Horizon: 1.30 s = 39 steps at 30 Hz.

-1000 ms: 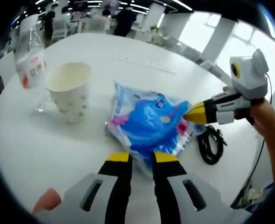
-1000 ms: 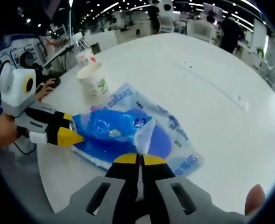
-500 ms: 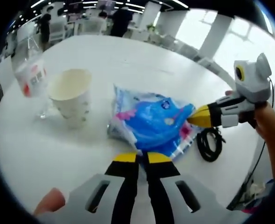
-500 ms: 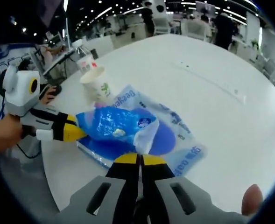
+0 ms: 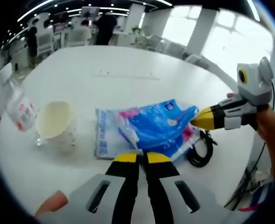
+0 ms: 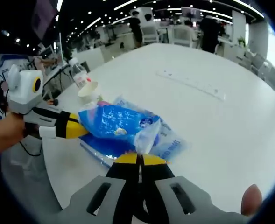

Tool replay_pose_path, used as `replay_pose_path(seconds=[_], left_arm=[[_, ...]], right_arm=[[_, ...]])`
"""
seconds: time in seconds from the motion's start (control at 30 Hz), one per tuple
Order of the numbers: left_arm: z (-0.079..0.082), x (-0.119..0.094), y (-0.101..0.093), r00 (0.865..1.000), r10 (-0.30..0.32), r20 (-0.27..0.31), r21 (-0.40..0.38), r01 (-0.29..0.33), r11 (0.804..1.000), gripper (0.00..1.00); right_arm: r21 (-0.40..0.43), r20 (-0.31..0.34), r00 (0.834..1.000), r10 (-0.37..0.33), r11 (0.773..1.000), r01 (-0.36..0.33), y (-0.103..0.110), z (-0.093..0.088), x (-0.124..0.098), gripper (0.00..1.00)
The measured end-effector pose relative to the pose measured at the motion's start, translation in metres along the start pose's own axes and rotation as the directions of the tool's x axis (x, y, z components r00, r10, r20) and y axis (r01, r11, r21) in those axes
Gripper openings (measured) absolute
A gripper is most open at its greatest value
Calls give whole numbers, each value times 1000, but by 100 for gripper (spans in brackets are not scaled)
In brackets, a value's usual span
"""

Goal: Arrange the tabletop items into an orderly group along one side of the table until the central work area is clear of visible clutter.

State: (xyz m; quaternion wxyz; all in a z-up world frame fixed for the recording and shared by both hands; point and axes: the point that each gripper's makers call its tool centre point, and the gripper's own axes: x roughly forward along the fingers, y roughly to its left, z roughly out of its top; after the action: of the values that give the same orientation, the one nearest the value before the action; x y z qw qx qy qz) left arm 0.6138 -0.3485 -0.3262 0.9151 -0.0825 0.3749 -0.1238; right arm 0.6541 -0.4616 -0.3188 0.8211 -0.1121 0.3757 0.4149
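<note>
blue and white plastic, the wipes pack (image 5: pixel 146 128) is lifted off the white round table (image 5: pixel 128 65) between our two tools. its printing is too blurred for us to read in either view. in the left gripper view, going left to right, we see a water bottle (image 5: pixel 19 111) with a red and white label, a paper cup (image 5: pixel 55 125) just beside it, the pack, then a coil of black cable (image 5: pixel 201 151) near the table edge. the left gripper (image 5: pixel 138 157) has its jaws closed on the near edge of the pack, and the right gripper (image 5: pixel 194 119) comes in from the right, pinching the far corner. in the right gripper view, the left gripper (image 6: pixel 80 129) enters from the left, and the right gripper (image 6: pixel 138 159) is clamped on a fold of the pack (image 6: pixel 123 128); bottle (image 6: pixel 79 74) and cup (image 6: pixel 89 91) stand behind it. this view also gives us a pale strip (image 6: pixel 193 85) lying on the far tabletop. the room is an open office with ceiling light strips, chairs and standing people.
</note>
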Motion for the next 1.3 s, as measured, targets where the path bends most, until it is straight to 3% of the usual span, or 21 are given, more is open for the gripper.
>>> replay_pose_path(seconds=[0.5, 0.77, 1.0, 1.3], left_arm=[[34, 28, -76, 996, -93, -6, 129, 93, 987, 2], [39, 46, -108, 989, -148, 13, 77, 147, 986, 1], [35, 64, -135, 986, -168, 9, 90, 167, 982, 1], [45, 85, -170, 979, -204, 6, 111, 202, 973, 1]], right_arm=[[84, 47, 989, -138, 987, 134, -57, -16, -62, 1], [125, 59, 980, -191, 975, 183, -87, -30, -86, 1], [142, 52, 972, -228, 965, 218, -106, -45, -98, 1], [179, 57, 959, -279, 947, 265, -138, -61, -120, 1]])
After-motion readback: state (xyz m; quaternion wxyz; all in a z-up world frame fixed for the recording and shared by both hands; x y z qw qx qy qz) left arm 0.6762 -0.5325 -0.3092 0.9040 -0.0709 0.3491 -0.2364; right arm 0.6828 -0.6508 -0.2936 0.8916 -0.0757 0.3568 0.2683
